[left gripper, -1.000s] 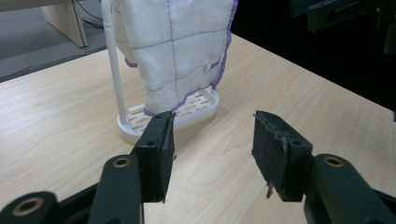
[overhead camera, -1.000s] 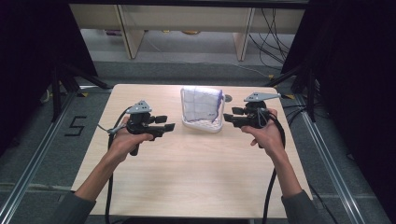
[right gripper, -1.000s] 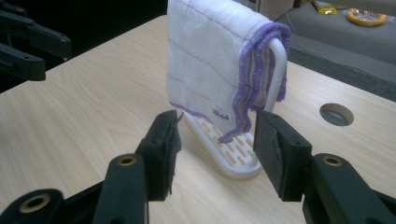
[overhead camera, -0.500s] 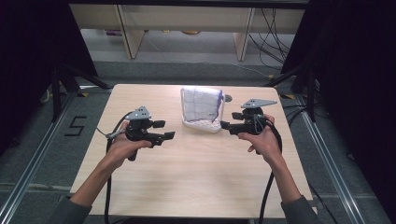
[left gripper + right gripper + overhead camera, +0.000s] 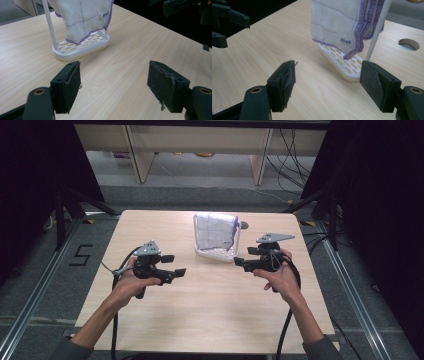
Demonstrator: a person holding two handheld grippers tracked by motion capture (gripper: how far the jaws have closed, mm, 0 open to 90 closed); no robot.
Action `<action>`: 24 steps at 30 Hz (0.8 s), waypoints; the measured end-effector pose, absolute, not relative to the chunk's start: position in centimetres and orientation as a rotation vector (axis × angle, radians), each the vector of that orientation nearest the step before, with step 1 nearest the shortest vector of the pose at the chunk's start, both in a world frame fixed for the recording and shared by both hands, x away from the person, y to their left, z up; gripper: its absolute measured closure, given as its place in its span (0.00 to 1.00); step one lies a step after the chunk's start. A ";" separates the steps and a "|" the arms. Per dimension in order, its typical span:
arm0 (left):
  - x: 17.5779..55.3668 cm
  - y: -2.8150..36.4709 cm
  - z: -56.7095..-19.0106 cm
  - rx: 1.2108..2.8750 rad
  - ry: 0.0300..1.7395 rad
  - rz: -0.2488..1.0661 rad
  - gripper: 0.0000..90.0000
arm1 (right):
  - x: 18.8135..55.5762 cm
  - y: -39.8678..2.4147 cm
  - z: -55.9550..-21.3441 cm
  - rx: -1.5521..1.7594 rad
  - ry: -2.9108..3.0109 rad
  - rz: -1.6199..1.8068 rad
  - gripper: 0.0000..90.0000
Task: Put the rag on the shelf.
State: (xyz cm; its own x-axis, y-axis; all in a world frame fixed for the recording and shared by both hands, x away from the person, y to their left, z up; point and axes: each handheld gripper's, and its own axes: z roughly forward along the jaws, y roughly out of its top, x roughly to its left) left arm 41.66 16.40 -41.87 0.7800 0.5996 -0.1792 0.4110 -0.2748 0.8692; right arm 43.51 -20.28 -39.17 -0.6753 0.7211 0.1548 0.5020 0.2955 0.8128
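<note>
A white cloth with purple edging (image 5: 215,231) (image 5: 82,18) (image 5: 339,23) hangs over a white rack (image 5: 216,253) with a slotted base (image 5: 82,45) (image 5: 340,63) at the table's far middle. My left gripper (image 5: 172,265) (image 5: 113,86) is held above the table, left of the rack and nearer the person, jaws wide apart and empty. To the right of the rack my right gripper (image 5: 239,265) (image 5: 327,88) stands open too, nothing between its pads. Both point inward at the rack.
The light wooden table (image 5: 210,320) has bare surface in front of the rack. A round cable hole (image 5: 243,225) (image 5: 409,44) sits just behind the rack's right side. Dark curtains and metal rails flank the table; shelving stands behind.
Both hands have drawn back toward the person and slightly lower on the table. The jaws stay open and the cloth hangs as before.
</note>
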 end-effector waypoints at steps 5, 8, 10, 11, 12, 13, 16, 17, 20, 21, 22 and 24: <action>41.0 16.4 -42.7 1.923 0.769 0.206 0.29 | 43.1 -20.4 -39.8 1.142 2.316 1.305 0.33; 40.7 16.4 -43.2 1.921 0.768 0.194 0.29 | 42.9 -20.4 -40.2 1.128 2.326 1.289 0.33; 40.4 16.3 -43.6 1.921 0.775 0.191 0.29 | 42.7 -20.4 -40.7 1.109 2.343 1.293 0.33; 40.3 16.3 -43.8 1.925 0.773 0.191 0.29 | 42.6 -20.3 -40.8 1.121 2.334 1.302 0.33; 40.1 16.3 -44.0 1.932 0.777 0.198 0.28 | 42.5 -20.3 -40.9 1.132 2.339 1.292 0.33; 40.1 16.2 -44.2 1.933 0.772 0.186 0.28 | 42.4 -20.2 -41.1 1.132 2.347 1.288 0.33; 39.5 16.1 -45.0 1.938 0.790 0.196 0.28 | 42.2 -20.0 -41.5 1.135 2.336 1.288 0.33; 39.3 16.1 -45.3 1.942 0.789 0.195 0.28 | 42.2 -20.0 -41.7 1.126 2.354 1.293 0.33; 38.5 16.1 -45.8 1.953 0.789 0.201 0.28 | 42.1 -19.8 -42.1 1.127 2.352 1.283 0.33; 38.2 16.1 -46.0 1.953 0.785 0.208 0.28 | 42.1 -19.7 -42.3 1.119 2.367 1.265 0.33; 37.9 16.1 -46.1 1.960 0.785 0.214 0.28 | 42.2 -19.7 -42.4 1.096 2.372 1.277 0.33; 37.4 16.2 -46.4 1.949 0.797 0.221 0.28 | 42.2 -19.5 -42.7 1.105 2.379 1.261 0.33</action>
State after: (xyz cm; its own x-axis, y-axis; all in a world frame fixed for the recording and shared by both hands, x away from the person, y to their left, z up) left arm 37.43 16.18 -46.44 0.7683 0.6157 -0.1751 0.4369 -0.3044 0.8464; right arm 42.16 -19.48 -42.65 -0.6889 0.7118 0.1370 0.5128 0.3451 0.7861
